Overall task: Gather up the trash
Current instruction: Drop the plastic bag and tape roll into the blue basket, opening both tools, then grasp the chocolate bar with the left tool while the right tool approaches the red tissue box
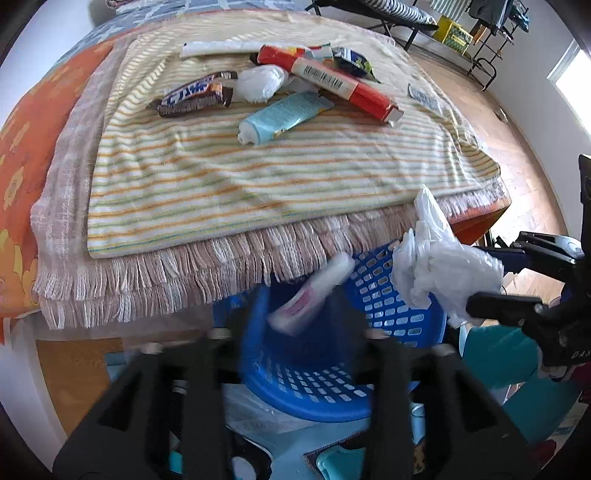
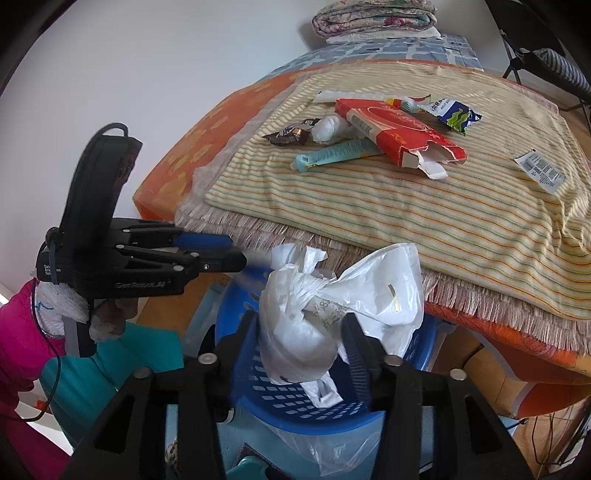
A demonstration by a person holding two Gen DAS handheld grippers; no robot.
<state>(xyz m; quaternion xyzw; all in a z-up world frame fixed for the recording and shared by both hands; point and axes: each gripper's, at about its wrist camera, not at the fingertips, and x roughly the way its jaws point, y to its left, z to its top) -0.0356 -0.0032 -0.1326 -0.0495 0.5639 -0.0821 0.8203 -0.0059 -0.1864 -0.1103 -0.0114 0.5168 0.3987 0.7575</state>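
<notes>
A: Two grippers over the blue basket (image 1: 384,295). State?

B: Left gripper (image 1: 295,354): jaws apart, gripping nothing; a blurred white-and-pink tube (image 1: 314,295) sits between them, above the basket. Right gripper (image 2: 299,332): jaws parted around a knotted white plastic bag (image 2: 295,332); contact unclear.

A: Legible text?

B: None. The red carton's (image 2: 399,129) barcode and the candy wrapper (image 1: 195,94) on the striped towel (image 1: 258,177) are unreadable.

A bed (image 2: 173,173) with an orange flowered sheet is seen, overlaid by a fringed beige throw (image 1: 155,273) and a striped yellow towel (image 1: 229,184). A plain white wall (image 2: 166,55) is seen behind it, and folded bedding (image 2: 373,16) is stacked at the far end. Wooden flooring (image 1: 517,147) is lit by a bright window (image 1: 576,77); a black metal rack (image 1: 487,40) stands nearby.
</notes>
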